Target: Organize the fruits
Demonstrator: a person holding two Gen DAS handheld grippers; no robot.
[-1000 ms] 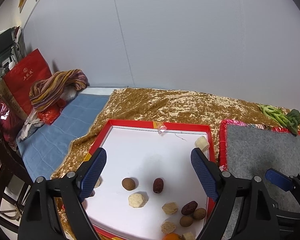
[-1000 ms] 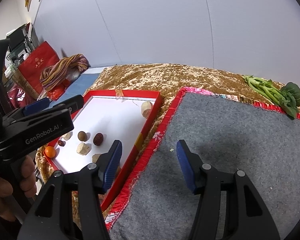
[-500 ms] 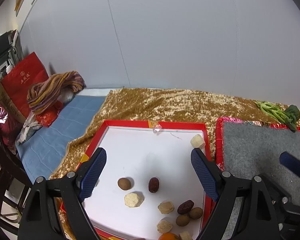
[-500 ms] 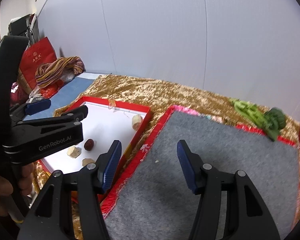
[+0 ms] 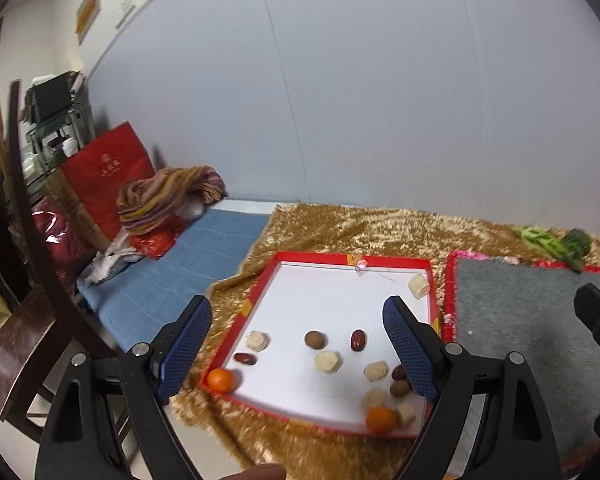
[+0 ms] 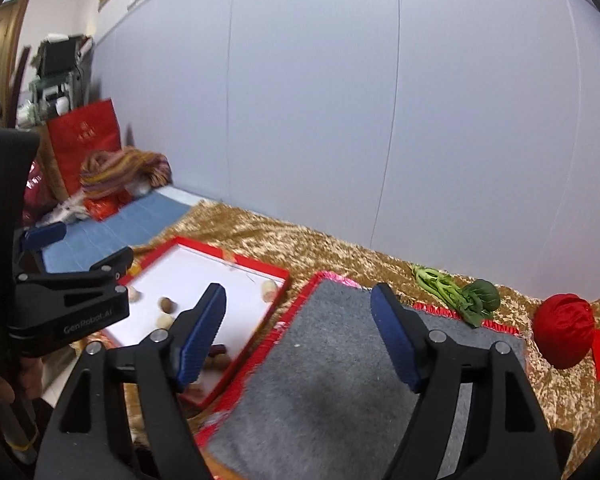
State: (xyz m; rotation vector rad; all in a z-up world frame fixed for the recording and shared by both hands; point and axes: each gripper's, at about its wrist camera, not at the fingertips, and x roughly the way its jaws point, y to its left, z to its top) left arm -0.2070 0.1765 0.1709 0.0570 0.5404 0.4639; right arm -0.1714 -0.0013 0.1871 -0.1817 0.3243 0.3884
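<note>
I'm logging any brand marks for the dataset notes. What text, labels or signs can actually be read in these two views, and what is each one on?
"GenRobot.AI": white lettering on the side of the left gripper, seen from the right wrist.
Red paper bag: gold emblem and characters, too small to read.
Yellow wall plaque: too blurred to read.
White wall plate beside it: no legible text.
Nothing readable on the right gripper, the red tray or the fruits.

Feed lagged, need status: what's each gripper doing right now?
Left gripper: jaws open, holding nothing.
Right gripper: jaws open, holding nothing.

Soft even light, fisheye-warped, slightly blurred
</note>
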